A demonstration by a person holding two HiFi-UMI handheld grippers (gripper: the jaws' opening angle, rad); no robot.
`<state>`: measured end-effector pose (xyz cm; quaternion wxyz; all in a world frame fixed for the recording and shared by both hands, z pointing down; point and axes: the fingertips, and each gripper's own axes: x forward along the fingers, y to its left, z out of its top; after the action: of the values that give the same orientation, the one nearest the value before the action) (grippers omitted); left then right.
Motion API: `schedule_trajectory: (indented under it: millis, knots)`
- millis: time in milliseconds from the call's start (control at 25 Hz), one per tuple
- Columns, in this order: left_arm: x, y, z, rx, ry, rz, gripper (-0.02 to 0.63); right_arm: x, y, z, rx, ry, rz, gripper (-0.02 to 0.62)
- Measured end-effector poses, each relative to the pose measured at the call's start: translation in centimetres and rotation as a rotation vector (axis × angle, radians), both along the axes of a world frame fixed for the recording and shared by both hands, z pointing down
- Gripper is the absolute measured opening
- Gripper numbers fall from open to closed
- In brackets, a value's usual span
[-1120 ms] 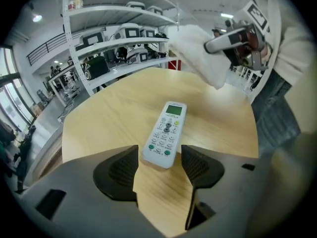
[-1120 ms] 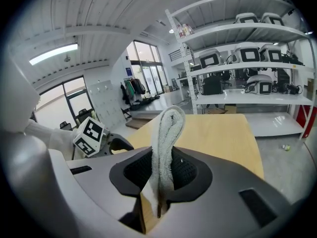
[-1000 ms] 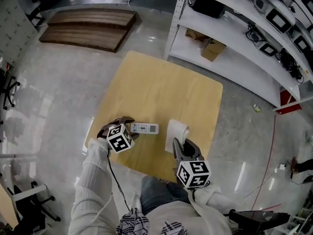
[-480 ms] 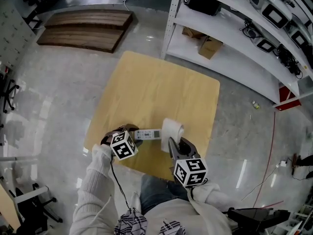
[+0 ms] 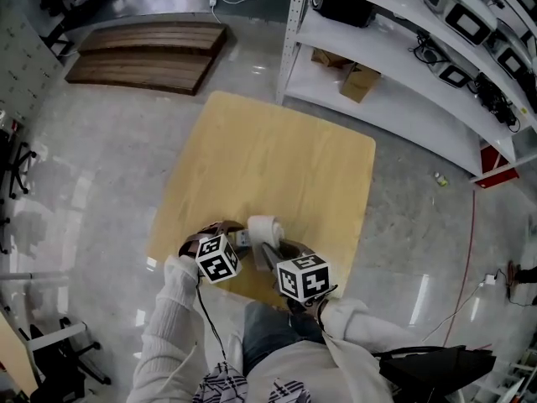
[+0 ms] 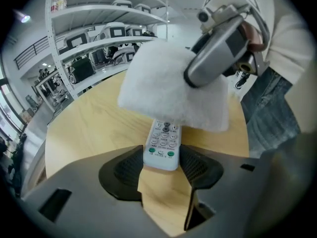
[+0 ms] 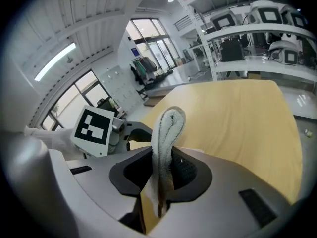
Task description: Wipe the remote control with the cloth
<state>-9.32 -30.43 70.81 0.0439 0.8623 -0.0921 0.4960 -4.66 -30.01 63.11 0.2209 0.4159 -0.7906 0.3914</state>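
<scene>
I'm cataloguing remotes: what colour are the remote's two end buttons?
Green; the remote shows best in the left gripper view.

Lab/workshop: white shelf racks point(image 5: 411, 120) w/ equip point(image 5: 480, 34), polished floor point(image 5: 92, 158).

Noted white remote control point(image 6: 161, 147) lying flat on wooden table point(image 6: 89, 128), buttons up, green keys at near end. Saw fluffy white cloth point(image 6: 163, 83), folded, held over the remote control's far half, hiding it; contact not discernible.

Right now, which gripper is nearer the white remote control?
Left. The left gripper, whose jaws have just been closing, grips the white remote control by one end; the right gripper holds the white cloth above it.
</scene>
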Motion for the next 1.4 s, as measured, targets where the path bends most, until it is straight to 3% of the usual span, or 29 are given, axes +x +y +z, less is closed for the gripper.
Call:
schedule_trajectory:
  millis: [200,480,1080,1240,1400]
  knots:
    - [0.2,0.4,-0.1,0.005,-0.001,0.003,0.233,-2.8,-0.3,2.4,-0.116,0.011,-0.021,0.089]
    - [-0.1,0.3,0.0,0.013,-0.002,-0.001,0.232,-0.7,-1.4,3.4,-0.197,0.046,0.077,0.089]
    - [-0.2,0.3,0.1,0.004,0.032,0.001,0.232,10.0,-1.2,2.1,-0.182,0.104,0.315,0.089]
    - [0.0,0.4,0.1,0.010,0.061,-0.010,0.232,6.4,-1.5,-0.6,-0.124,0.047,0.170,0.089]
    - [0.1,0.3,-0.1,0.019,0.097,-0.024,0.232,-1.3,-0.6,-0.2,-0.261,-0.100,-0.080,0.089]
